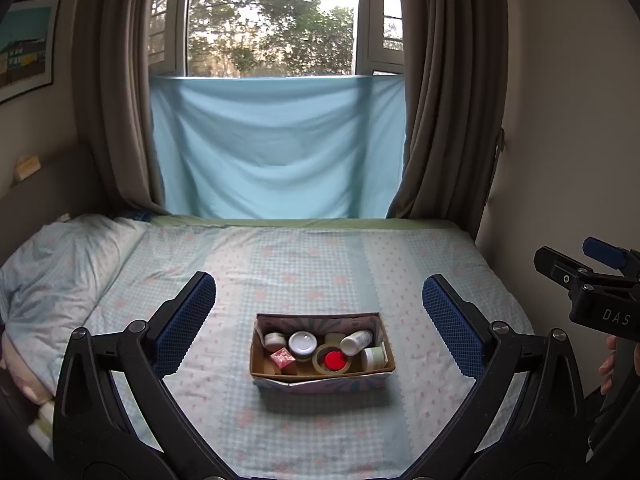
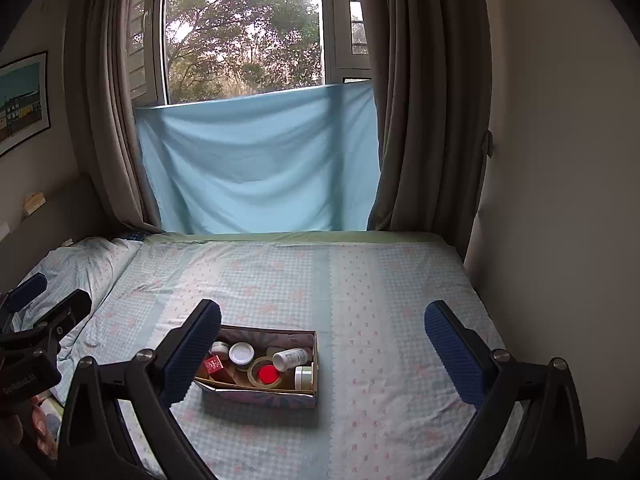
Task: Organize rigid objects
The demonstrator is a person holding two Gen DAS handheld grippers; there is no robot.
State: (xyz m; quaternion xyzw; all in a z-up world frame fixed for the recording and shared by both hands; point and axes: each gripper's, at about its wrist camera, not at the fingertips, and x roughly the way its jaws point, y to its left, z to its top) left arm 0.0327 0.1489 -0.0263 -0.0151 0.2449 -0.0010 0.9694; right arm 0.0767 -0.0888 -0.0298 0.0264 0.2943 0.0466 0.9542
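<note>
White capitals reading "DAS" are showing on the black body of the right gripper [image 1: 600, 276], where it is poking in at the edge of the left wrist view; the lettering is running off the frame there. On the left gripper [image 2: 36, 312], seen from the right wrist view, pale lettering is running along its dark body, looking like "GenRobot.AI". The white bottle [image 2: 293, 358] is carrying print too small to read.

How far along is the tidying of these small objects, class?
Done, apparently: the jars, white bottle, tape roll and red cube all sit inside the cardboard box on the bed. In hand: nothing; left gripper and right gripper hover open. Left: nothing loose on the visible bedspread.
</note>
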